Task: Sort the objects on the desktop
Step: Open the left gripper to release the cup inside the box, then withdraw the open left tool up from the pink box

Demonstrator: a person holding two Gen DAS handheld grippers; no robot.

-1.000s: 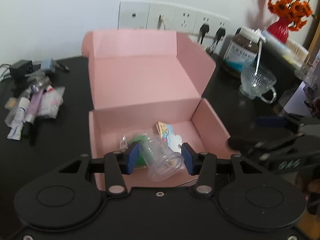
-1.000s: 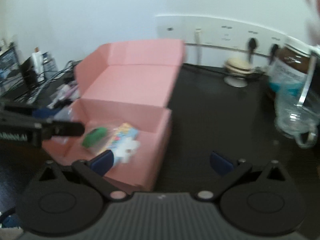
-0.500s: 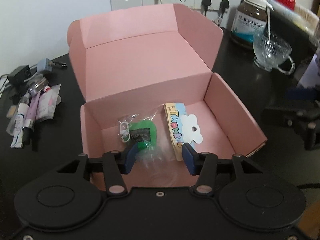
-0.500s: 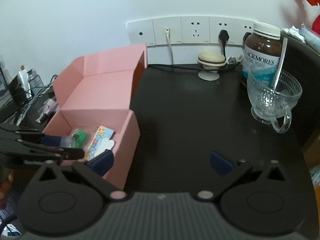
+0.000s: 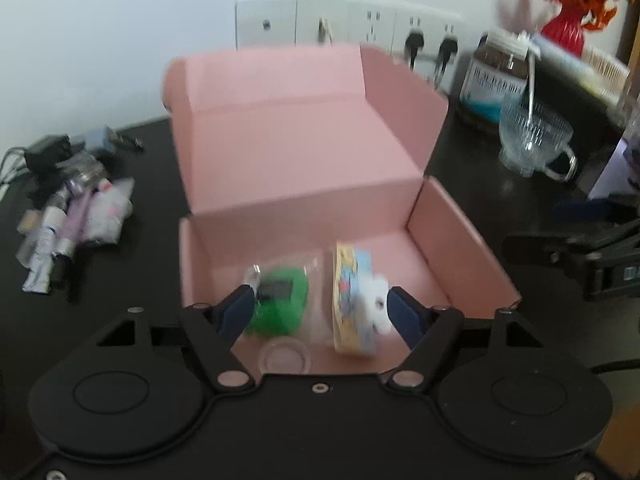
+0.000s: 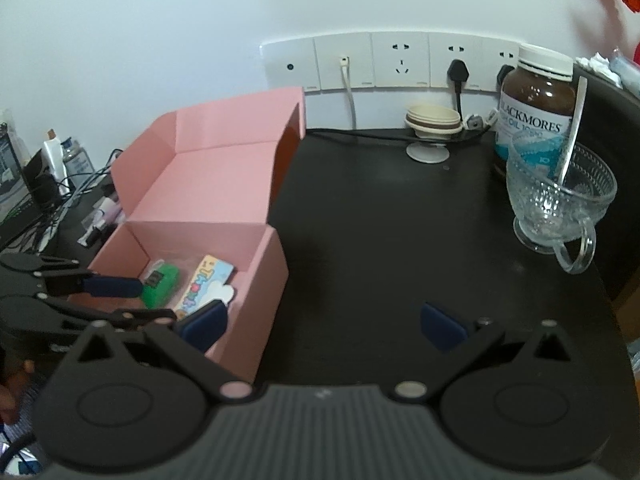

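1. Left gripper [image 5: 318, 312] hangs over the near edge of the pink box [image 5: 460, 248], low centre of the left view. Jaws stand well apart and hold nothing.
2. Inside the box: a green keychain in a clear bag [image 5: 280, 304], a paper card with a white cloud tag [image 5: 356, 304], and a clear plastic cup [image 5: 285, 356] lying against the near wall, between and below the jaws.
3. Right gripper [image 6: 324, 326] is wide open and empty, low centre of its view, over bare tabletop [image 6: 380, 240] right of the box.
4. Risk: the left jaw tips sit close to the bag and the card. Pulling back low could snag the bag or drag the card out.
5. Risk: the box is light card. A knock on its near wall could shove it or fold the open lid forward.
6. Risk: the left view is blurred, so exact clearances are uncertain.
7. Left view only: the cup, plus tubes and sachets [image 5: 72, 224] heaped at left centre, outside the box.
8. Right view only: the left gripper's height at the box from the side, and a glass mug with spoon [image 6: 560, 200] at right.
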